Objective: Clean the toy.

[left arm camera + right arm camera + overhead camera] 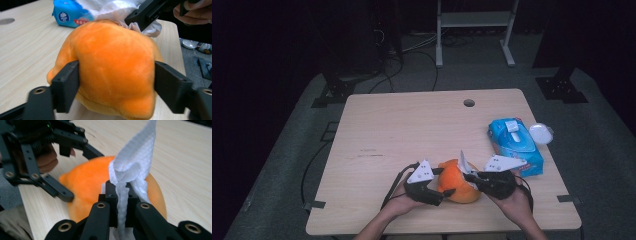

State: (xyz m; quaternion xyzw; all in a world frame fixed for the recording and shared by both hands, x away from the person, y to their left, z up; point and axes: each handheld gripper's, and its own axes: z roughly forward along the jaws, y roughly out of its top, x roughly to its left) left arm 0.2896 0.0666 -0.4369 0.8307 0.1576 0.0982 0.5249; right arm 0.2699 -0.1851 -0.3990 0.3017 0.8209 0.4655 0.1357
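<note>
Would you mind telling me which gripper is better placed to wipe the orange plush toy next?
The right gripper: its jaws are shut on the white wipe, right against the orange plush toy. The left gripper is busy clamping the toy from both sides, steadying it on the table.

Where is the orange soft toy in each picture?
High view: the orange soft toy lies near the table's front edge, between the two tools.
Left gripper view: it fills the middle, squeezed between that tool's jaws.
Right gripper view: it sits behind the white wipe, centre-left.
Shared landmark: the white wipe touching the toy.
</note>
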